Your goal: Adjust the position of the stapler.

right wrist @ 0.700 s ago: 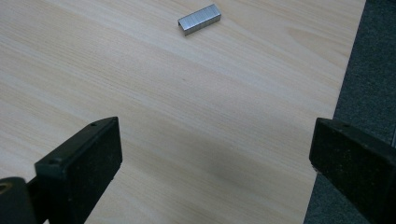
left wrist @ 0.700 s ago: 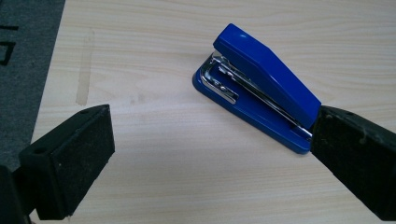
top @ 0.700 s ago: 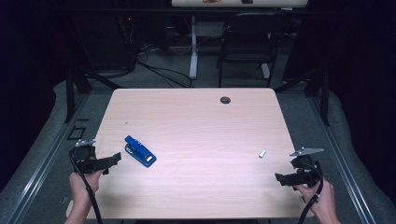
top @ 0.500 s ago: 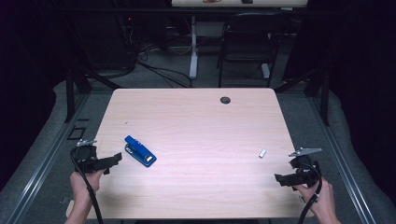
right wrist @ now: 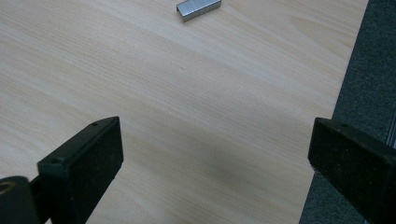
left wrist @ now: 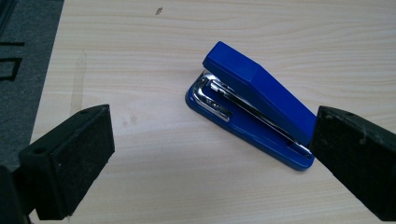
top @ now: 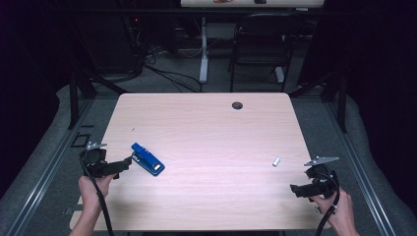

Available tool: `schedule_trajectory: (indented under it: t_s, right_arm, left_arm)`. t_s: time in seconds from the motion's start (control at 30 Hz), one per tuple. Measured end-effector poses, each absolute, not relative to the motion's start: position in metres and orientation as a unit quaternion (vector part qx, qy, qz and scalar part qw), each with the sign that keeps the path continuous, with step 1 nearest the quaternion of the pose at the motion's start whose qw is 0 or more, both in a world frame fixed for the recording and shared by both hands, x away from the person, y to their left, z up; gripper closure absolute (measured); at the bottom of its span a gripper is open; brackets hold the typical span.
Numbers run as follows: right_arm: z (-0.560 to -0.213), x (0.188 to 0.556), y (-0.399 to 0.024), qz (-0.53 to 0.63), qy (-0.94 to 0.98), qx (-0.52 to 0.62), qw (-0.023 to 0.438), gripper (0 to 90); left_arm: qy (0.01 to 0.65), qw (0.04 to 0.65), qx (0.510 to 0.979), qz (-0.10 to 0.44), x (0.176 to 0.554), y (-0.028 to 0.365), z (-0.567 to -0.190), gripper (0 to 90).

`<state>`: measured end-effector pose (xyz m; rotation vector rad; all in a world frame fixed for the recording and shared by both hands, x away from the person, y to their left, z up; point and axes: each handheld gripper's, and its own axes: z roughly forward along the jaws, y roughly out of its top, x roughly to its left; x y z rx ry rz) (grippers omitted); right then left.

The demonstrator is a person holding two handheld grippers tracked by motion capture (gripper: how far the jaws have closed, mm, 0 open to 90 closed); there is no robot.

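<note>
A blue stapler [top: 147, 159] lies flat on the light wooden table [top: 206, 142], toward its left side. In the left gripper view the stapler [left wrist: 254, 103] lies just ahead of the jaws, its chrome magazine showing at one end. My left gripper [top: 125, 164] is open just left of it, not touching. A small silver strip of staples [top: 276, 161] lies on the right side of the table; the strip of staples [right wrist: 198, 9] also appears at the top of the right gripper view. My right gripper [top: 295, 189] is open and empty near the table's front right corner.
A round black grommet [top: 237, 105] sits near the table's far edge. Grey floor and dark metal rails flank the table on both sides. A chair and desk legs with cables stand beyond the far edge.
</note>
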<state>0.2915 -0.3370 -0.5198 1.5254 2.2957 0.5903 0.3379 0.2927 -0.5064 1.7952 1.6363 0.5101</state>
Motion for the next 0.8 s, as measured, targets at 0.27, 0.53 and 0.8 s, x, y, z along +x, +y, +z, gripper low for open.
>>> schedule_trajectory:
  t_s: [0.27,0.53,0.8]
  right_arm:
    - [-0.522,0.295,-0.331,0.195,0.813,0.525,0.162,2.9]
    - [-0.522,0.295,-0.332,0.195,0.811,0.527,0.165,3.1]
    - [-0.523,0.296,-0.331,0.191,0.811,0.528,0.163,3.3]
  left_arm:
    - [0.62,0.317,0.692,0.193,0.339,0.294,-0.51,0.0]
    - [0.612,0.302,0.702,0.203,0.352,0.279,-0.513,0.0]
    - [0.6,0.289,0.713,0.22,0.366,0.262,-0.513,0.0]
